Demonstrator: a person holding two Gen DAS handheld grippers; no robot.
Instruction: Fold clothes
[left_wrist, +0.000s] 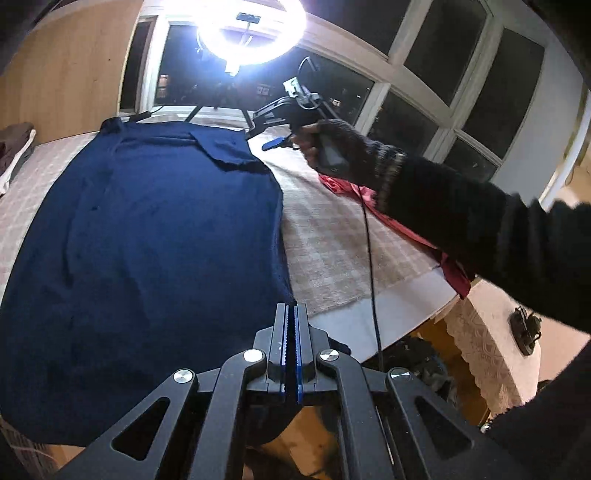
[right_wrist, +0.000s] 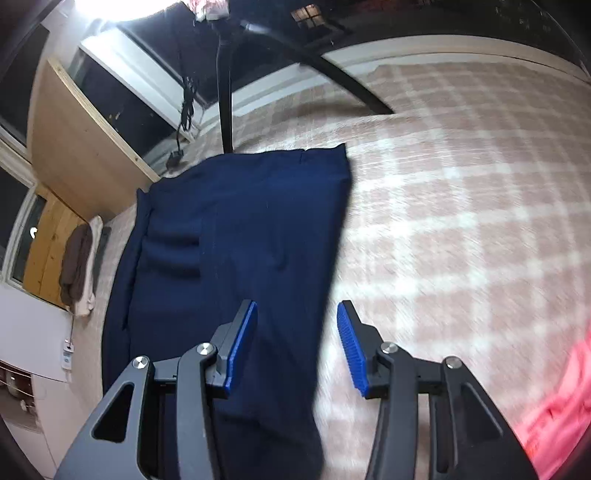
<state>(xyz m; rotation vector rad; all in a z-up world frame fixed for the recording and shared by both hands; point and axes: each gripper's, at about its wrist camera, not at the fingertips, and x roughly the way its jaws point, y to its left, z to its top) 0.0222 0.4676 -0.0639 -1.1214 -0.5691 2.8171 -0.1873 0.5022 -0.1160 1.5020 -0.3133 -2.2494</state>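
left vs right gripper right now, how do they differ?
The left gripper has its pads pressed together; the right gripper stands wide open. The left sits low at the near edge of the navy garment; the right is raised above the far part of the garment, holding nothing. Both have blue ribbed pads.

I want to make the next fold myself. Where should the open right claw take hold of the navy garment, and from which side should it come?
Probably the free long edge of the navy garment beside the bare checked blanket. The right claw, open, already straddles that edge. Coming from the blanket side seems best: the cloth lies flat, so one finger can slip under the edge.
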